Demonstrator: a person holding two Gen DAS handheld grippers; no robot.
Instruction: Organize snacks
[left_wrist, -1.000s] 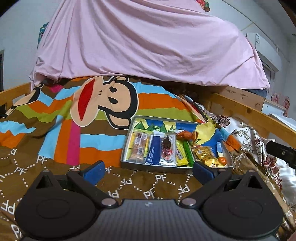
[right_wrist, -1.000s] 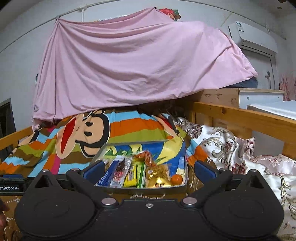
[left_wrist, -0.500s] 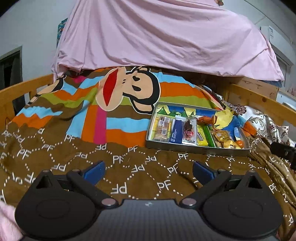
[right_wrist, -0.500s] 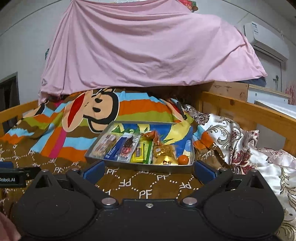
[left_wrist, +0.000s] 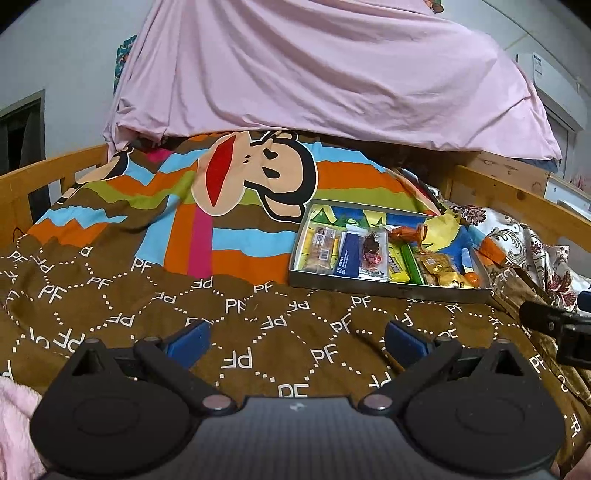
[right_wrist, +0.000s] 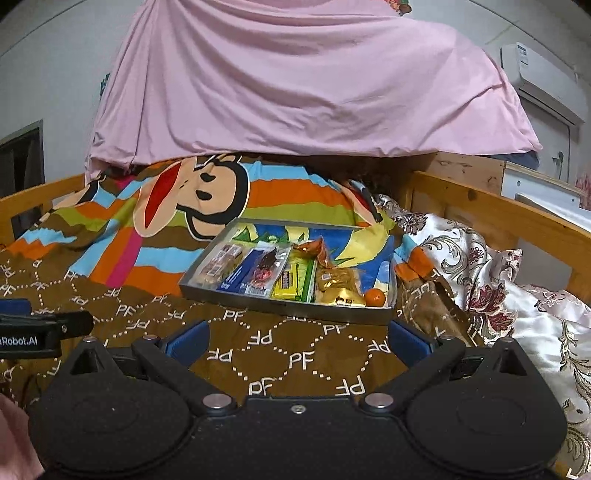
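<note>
A shallow grey metal tray (left_wrist: 388, 290) lies on the blanket, also in the right wrist view (right_wrist: 280, 308). Several wrapped snacks lie side by side in it: a biscuit pack (left_wrist: 320, 249), a blue bar (left_wrist: 349, 258), a clear pack with red label (right_wrist: 264, 269), a yellow bar (right_wrist: 286, 282), gold packets (right_wrist: 338, 286) and a small orange (right_wrist: 375, 296). My left gripper (left_wrist: 295, 341) is open and empty, low over the brown blanket, short of the tray and left of it. My right gripper (right_wrist: 297, 341) is open and empty, just in front of the tray.
A monkey-print striped blanket (left_wrist: 229, 192) covers the bed. A pink sheet (right_wrist: 295, 81) hangs behind. Wooden bed rails (right_wrist: 495, 218) run along both sides. A floral satin quilt (right_wrist: 509, 288) lies right of the tray. The other gripper shows at each frame's edge (left_wrist: 557, 328).
Both grippers have drawn back from the tray and the left one has shifted left; the tray looks farther away. Both stay open. The snacks have not moved.
</note>
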